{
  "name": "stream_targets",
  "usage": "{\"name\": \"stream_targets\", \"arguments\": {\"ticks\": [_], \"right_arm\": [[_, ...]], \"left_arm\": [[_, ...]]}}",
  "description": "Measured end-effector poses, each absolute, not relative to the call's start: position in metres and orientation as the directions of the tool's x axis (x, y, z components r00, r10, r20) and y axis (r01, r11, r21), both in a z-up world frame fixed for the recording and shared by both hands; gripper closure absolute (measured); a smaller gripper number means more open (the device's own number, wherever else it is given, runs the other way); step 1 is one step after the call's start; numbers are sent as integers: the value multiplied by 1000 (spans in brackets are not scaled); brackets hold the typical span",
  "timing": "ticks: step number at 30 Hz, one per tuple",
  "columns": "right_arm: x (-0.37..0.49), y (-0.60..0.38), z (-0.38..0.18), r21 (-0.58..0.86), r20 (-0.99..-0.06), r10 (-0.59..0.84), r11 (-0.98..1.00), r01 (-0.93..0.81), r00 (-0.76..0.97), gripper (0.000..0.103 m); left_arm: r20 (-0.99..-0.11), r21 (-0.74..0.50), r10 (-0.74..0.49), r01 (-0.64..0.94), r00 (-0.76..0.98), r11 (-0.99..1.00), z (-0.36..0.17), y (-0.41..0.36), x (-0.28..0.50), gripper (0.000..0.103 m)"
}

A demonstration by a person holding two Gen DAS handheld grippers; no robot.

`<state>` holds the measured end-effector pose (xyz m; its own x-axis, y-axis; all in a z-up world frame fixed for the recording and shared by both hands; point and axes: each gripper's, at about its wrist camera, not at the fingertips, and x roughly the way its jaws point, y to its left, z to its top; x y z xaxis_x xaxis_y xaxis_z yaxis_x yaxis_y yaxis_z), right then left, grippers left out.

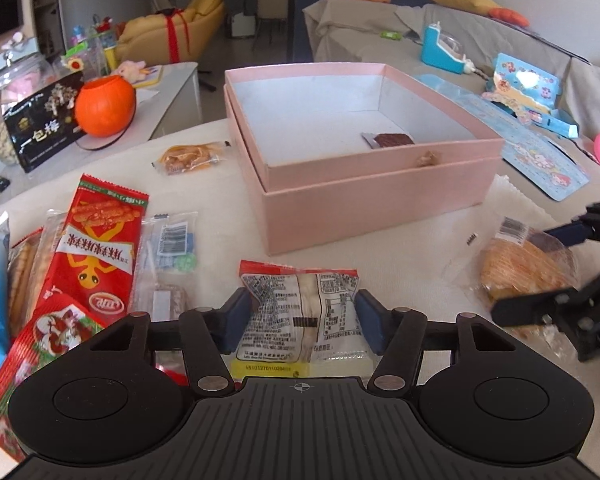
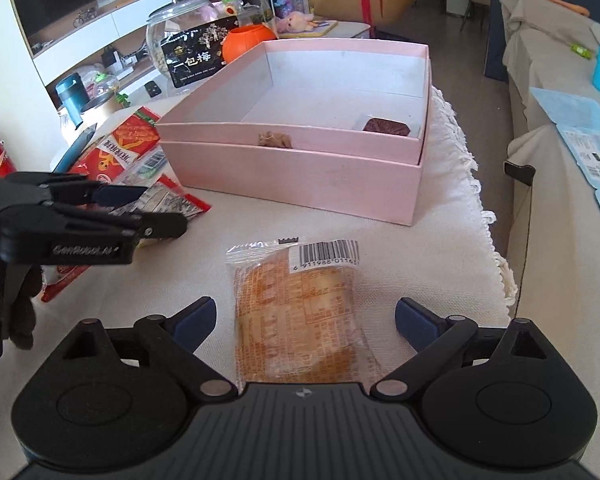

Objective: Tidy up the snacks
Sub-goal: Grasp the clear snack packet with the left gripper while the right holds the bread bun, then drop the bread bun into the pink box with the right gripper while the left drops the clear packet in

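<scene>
Snack packets are light, crinkly and crushable: your left gripper (image 1: 300,316) pinches the white wafer packet (image 1: 304,312) mid-body; your right gripper (image 2: 304,320) stands wide around the bread packet (image 2: 300,308), untouched

Black bag (image 2: 195,60): "一包梅". Left gripper (image 2: 139,212) side: "GenRobot.AI". Bread packet (image 2: 300,312) barcode digits begin "6 911988".

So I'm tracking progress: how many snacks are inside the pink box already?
1. A dark brown wrapped snack lies on the floor of the pink box, in its near right corner. The box's near wall hides a strip of floor, so something small could be missed.
</scene>
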<state>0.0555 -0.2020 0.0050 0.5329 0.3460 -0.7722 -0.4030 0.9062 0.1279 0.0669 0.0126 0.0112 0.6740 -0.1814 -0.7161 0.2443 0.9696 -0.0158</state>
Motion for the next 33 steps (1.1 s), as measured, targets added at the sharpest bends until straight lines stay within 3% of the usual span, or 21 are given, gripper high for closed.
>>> {"name": "stream_targets", "arguments": {"ticks": [3, 5, 7, 8, 13, 17, 22, 25, 28, 33], "right_arm": [[55, -196, 2, 86, -794, 309, 910, -405, 524, 11], [49, -190, 3, 44, -795, 286, 907, -419, 535, 23], [42, -185, 9, 30, -799, 283, 900, -435, 530, 46], [39, -185, 13, 39, -803, 291, 897, -441, 521, 49], [25, -191, 52, 77, -773, 328, 898, -433, 543, 50], [19, -210, 113, 119, -659, 383, 903, -413, 648, 50], [35, -227, 165, 154, -546, 384, 920, -361, 745, 50], [60, -230, 167, 167, -551, 341, 939, -299, 762, 50], [85, -225, 158, 144, -571, 291, 956, -255, 768, 50], [120, -207, 137, 122, -612, 265, 963, -242, 746, 50]], "left_arm": [[-714, 3, -194, 280, 673, 960, 12, 8, 42, 40], [-713, 15, -198, 297, 673, 955, 14, 6, 27, 41], [-711, 26, -204, 314, 673, 949, 18, 4, 15, 41], [-707, 25, -208, 319, 676, 948, 21, 5, 11, 41], [-653, 8, -248, 334, 716, 943, 50, 5, 1, 41], [-572, -9, -284, 340, 770, 940, 86, 6, 11, 41], [-457, -146, -331, 298, 826, 943, 124, 19, 75, 40], [-515, -262, -387, 289, 765, 921, 108, 19, 143, 40], [-584, -290, -385, 259, 715, 921, 80, 16, 183, 43], [-438, -361, -369, 216, 820, 907, 81, 49, 152, 43]]}}
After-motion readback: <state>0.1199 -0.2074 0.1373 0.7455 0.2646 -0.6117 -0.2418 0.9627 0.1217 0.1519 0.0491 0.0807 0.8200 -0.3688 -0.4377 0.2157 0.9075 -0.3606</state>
